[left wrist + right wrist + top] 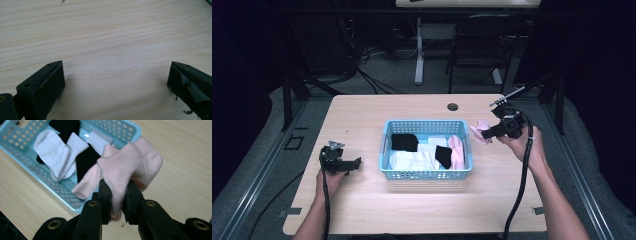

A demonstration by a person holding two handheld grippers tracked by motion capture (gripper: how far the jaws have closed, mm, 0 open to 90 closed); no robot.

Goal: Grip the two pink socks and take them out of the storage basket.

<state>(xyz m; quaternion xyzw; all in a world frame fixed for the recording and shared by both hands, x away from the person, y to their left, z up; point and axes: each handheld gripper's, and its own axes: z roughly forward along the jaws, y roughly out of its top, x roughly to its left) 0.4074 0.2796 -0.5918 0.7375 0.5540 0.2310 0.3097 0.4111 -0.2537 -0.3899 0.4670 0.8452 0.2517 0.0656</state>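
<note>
The right gripper [117, 202] has its 2 jaws pinched tight on a pink sock [127, 162], which bunches up past the jaw tips (held clear of the table [362, 115]). Beyond the sock sits a blue basket [65, 192] with white socks [57, 155] and black socks [86, 160]. The left gripper [116, 80] has its jaws spread wide with bare wood between them.
</note>
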